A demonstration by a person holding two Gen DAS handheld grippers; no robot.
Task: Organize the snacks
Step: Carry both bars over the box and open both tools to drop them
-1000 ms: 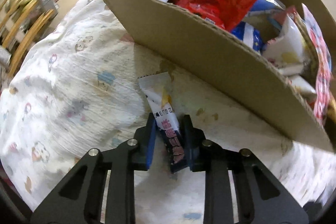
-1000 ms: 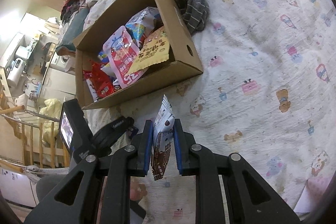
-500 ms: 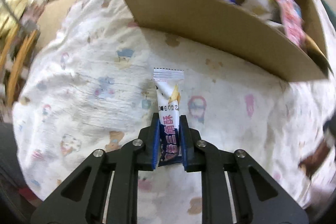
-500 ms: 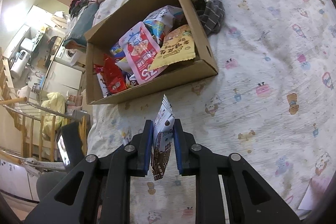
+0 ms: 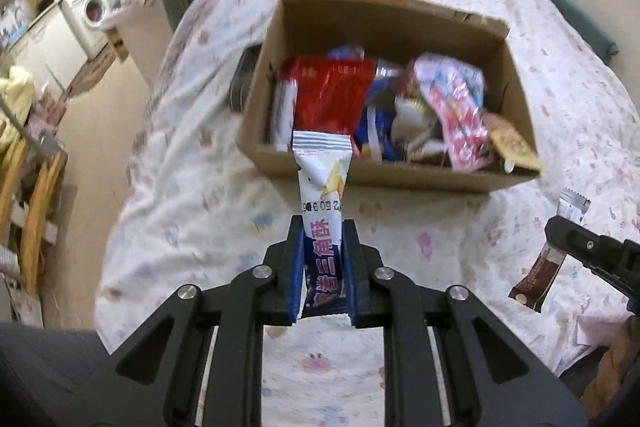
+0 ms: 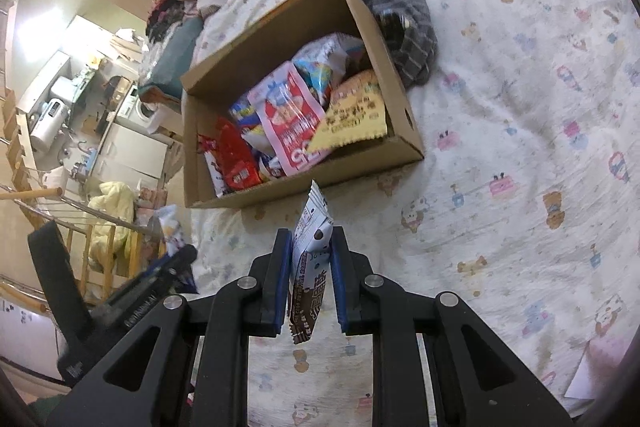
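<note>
white-blue snack bar (image 5: 322, 203): held upright | brown-white snack bar (image 6: 310, 267): held upright | snack-filled cardboard box (image 6: 400, 107): open on bed

Left gripper (image 5: 322, 269), right gripper (image 6: 309, 277): fingers clamped.

Home bedroom, patterned bedsheet (image 6: 520, 107), washing machine (image 5: 90, 13)

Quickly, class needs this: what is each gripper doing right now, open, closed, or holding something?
Left gripper: jaws closed on a white and blue snack packet.
Right gripper: jaws closed on a white and brown snack packet.
</note>
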